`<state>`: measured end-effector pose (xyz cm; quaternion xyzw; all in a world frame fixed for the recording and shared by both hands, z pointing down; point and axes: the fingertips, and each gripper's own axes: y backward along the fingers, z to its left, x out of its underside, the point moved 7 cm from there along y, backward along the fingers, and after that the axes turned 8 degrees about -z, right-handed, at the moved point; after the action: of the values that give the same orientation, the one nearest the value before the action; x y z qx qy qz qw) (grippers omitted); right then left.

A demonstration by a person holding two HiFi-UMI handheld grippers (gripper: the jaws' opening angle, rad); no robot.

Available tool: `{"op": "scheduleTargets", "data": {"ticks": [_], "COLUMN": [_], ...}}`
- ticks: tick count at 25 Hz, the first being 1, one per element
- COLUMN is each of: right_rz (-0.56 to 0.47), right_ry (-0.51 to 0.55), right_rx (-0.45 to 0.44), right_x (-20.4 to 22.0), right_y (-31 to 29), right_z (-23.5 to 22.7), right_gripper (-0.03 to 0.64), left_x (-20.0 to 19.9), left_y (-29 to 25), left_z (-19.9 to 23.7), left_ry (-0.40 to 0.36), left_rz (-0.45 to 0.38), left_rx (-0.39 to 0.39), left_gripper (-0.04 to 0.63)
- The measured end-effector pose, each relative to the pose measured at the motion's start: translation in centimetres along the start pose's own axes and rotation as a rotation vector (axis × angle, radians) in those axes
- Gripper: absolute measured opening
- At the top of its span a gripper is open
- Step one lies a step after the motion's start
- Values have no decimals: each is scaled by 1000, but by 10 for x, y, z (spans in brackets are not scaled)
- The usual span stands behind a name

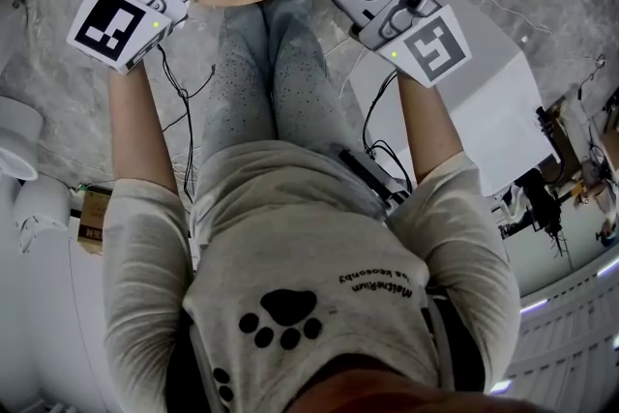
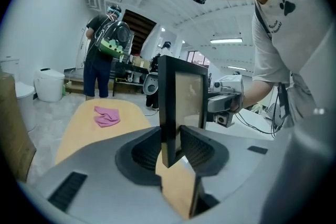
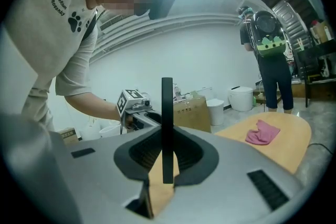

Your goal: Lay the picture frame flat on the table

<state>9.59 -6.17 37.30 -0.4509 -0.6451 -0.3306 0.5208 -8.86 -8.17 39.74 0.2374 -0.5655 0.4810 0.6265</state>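
Two tools (image 2: pixel 170 150) (image 3: pixel 167 159), one picture frame (image 2: pixel 185 96), one pink cloth (image 2: pixel 107 116).

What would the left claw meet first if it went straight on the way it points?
The picture frame, whose edge stands between the jaws of the left claw. Beyond it, apparently, the right claw at the opposite edge.

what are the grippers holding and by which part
The picture frame, held upright: the left gripper clamps one side edge near its bottom, the right gripper the opposite side edge.
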Motion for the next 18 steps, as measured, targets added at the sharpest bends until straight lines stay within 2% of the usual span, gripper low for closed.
{"op": "scheduleTargets", "data": {"ticks": [8, 18], "right_rz": [27, 50], "right_ry": [-54, -118], "right_rx": [13, 78], "right_x": [21, 37], "right_y": [4, 1], "right_z": [-5, -20], "right_gripper": [69, 77], "left_x": [18, 30], "left_y": [-5, -7], "left_z": [-1, 1], "left_ry": [38, 75], "left_rz": [48, 77], "left_rx": [-10, -30], "left_gripper": [106, 86]}}
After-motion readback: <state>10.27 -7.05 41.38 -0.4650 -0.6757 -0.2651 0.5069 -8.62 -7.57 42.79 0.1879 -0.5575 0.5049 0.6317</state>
